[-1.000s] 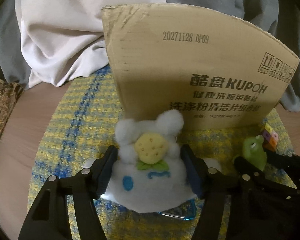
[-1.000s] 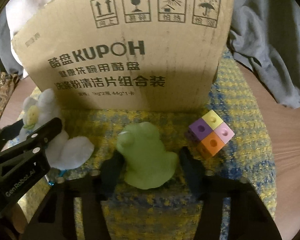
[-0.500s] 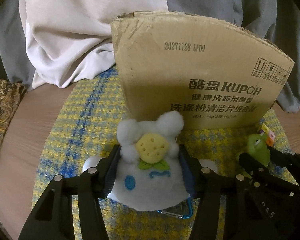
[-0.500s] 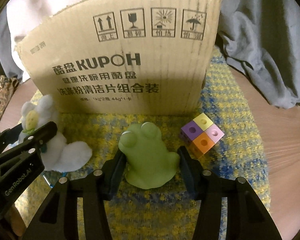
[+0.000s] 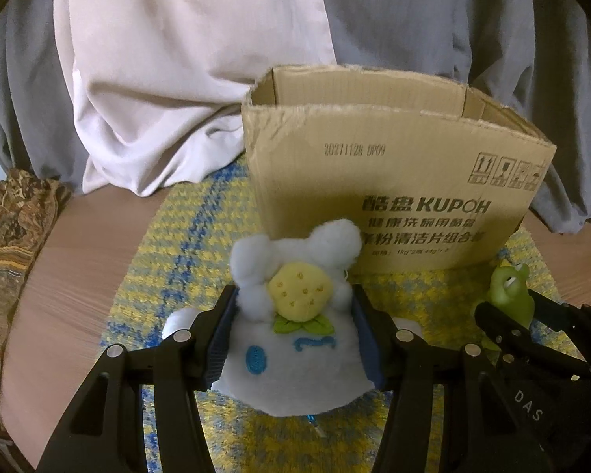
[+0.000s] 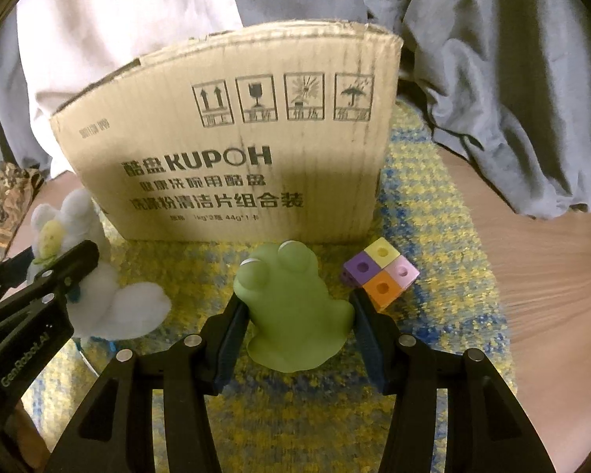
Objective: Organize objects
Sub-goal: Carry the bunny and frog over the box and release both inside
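A fluffy white plush toy with a round yellow biscuit face and green leaf collar (image 5: 291, 339) sits pinched between the two blue-padded fingers of the left gripper (image 5: 293, 335), whose pads press into both its sides. It hangs in front of the open-topped brown cardboard box printed with KUPOH and shipping symbols (image 5: 394, 181), over the yellow-and-blue woven mat (image 5: 169, 260); whether it touches the mat cannot be told. A small blue clip pokes out beneath it.

To its right, a soft green frog figure with bulging eyes (image 6: 291, 307) is clamped between the fingers of the right gripper (image 6: 295, 315), both pads tight against its flanks, just in front of the box's printed wall. Whether it rests on the mat cannot be told.

Just beside the frog, on the mat near the box's right corner, lies a block of four joined cubes in yellow, purple, pink and orange (image 6: 382, 276).

The mat lies on a round wooden table (image 6: 551, 295). Behind the box hang a pale pink cloth (image 5: 177, 79) and grey fabric (image 6: 512, 79). A brown patterned cloth (image 5: 12, 228) lies at the table's left edge.
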Demonstrator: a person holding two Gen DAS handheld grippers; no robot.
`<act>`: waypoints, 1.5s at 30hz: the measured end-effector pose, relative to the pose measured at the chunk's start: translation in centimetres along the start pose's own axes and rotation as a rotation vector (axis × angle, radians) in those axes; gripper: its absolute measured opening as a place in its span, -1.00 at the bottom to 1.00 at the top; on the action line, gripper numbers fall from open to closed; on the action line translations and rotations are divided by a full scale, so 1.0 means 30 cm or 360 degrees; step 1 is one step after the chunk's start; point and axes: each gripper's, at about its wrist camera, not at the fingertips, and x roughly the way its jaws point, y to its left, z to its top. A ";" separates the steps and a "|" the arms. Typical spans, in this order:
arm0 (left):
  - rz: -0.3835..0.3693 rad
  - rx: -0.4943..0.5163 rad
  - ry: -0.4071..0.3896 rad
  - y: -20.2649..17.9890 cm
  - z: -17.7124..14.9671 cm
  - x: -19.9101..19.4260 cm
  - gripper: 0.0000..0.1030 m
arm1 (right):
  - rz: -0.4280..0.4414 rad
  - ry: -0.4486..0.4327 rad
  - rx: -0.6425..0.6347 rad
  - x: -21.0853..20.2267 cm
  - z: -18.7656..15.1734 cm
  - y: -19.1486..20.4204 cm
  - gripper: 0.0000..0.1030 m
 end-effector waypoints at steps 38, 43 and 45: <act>-0.0060 0.0015 -0.0330 0.005 0.135 -0.324 0.06 | 0.0039 -0.0371 0.0051 -0.371 0.107 0.018 0.01; -0.0058 0.0028 -0.0378 -0.003 0.161 -0.356 0.06 | 0.0037 -0.0409 0.0058 -0.404 0.133 0.016 0.01; -0.0060 0.0032 -0.0393 -0.007 0.175 -0.368 0.06 | 0.0036 -0.0421 0.0058 -0.414 0.141 0.014 0.01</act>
